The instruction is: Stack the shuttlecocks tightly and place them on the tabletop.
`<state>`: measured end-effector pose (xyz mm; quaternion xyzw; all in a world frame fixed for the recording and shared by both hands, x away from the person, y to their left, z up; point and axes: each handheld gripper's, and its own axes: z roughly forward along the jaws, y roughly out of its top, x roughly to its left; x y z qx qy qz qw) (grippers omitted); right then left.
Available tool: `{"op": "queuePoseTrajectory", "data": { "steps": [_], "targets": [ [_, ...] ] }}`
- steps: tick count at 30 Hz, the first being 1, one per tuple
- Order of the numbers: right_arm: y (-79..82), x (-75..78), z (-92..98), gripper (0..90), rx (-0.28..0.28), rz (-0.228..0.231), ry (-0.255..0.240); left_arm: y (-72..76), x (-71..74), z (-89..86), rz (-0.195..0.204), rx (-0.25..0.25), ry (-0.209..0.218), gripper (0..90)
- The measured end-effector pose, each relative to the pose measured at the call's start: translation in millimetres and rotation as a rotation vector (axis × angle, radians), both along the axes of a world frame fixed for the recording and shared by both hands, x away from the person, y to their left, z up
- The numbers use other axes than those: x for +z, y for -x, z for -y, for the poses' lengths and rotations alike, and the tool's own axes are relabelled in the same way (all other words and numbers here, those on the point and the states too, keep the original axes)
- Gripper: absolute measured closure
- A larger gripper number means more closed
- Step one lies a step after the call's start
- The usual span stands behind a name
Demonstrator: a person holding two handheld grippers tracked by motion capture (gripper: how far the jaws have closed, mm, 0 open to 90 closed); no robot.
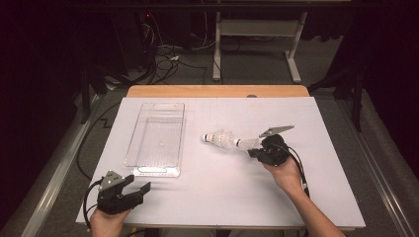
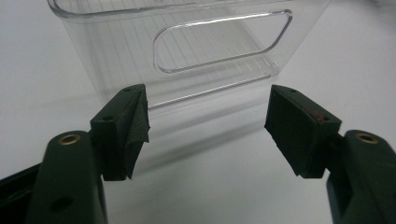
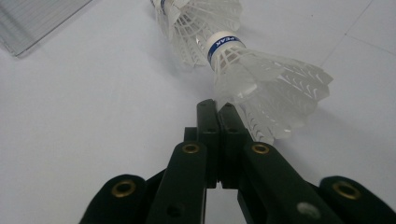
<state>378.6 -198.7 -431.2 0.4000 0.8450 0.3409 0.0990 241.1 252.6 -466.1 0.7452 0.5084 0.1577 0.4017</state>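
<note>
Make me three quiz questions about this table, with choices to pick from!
1. In the high view, where is the clear plastic bin from the shuttlecocks?
A. to their left
B. to their right
C. on top of them

2. What colour is the band on the nearer shuttlecock?
A. red
B. blue
C. green

3. How do the left gripper's jaws stand?
A. open
B. shut
C. clamped on the bin

Answers:
1 A, the bin lies left of them on the white table.
2 B, the right gripper view shows the band is blue.
3 A, a wide gap shows between the jaws.
</note>
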Motion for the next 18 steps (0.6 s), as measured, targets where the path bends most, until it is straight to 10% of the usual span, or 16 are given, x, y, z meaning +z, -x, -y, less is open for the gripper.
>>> {"op": "queuePoseTrajectory", "data": {
  "steps": [18],
  "targets": [
    [-8.8, 0.5, -8.2, 90.0, 0.006, -0.011, -0.001, -0.1, -0.1, 0.1, 0.000, 0.000, 0.000, 31.2]
  ]
}}
